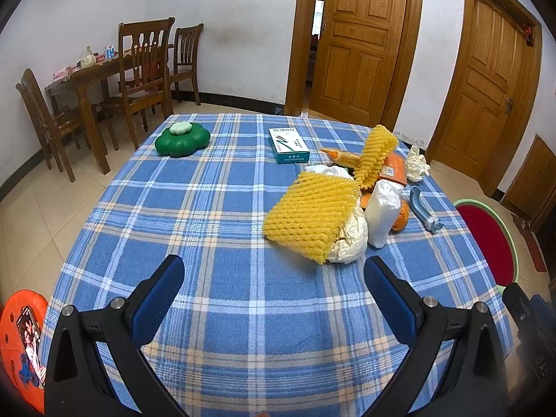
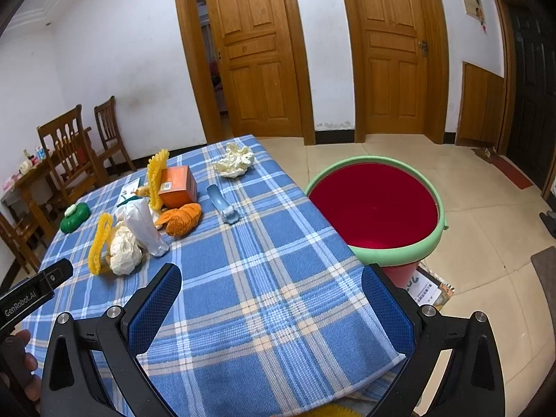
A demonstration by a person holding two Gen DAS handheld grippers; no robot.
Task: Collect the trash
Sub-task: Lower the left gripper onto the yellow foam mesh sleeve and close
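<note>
Left claw point(image 1: 274, 278) gapes wide and empty above the checked worktop point(image 1: 215, 243); the trash pile point(image 1: 333, 205) lies just ahead to its right. Right claw point(image 2: 271, 286), equally wide and empty, has the red bucket point(image 2: 373, 205) ahead-right.

Left gripper point(image 1: 274, 290) and right gripper point(image 2: 272, 293) hover, fingers spread wide.

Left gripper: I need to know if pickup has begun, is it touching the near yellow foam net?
Apart. The left wrist view shows bare tablecloth between the open left gripper and the net.
</note>
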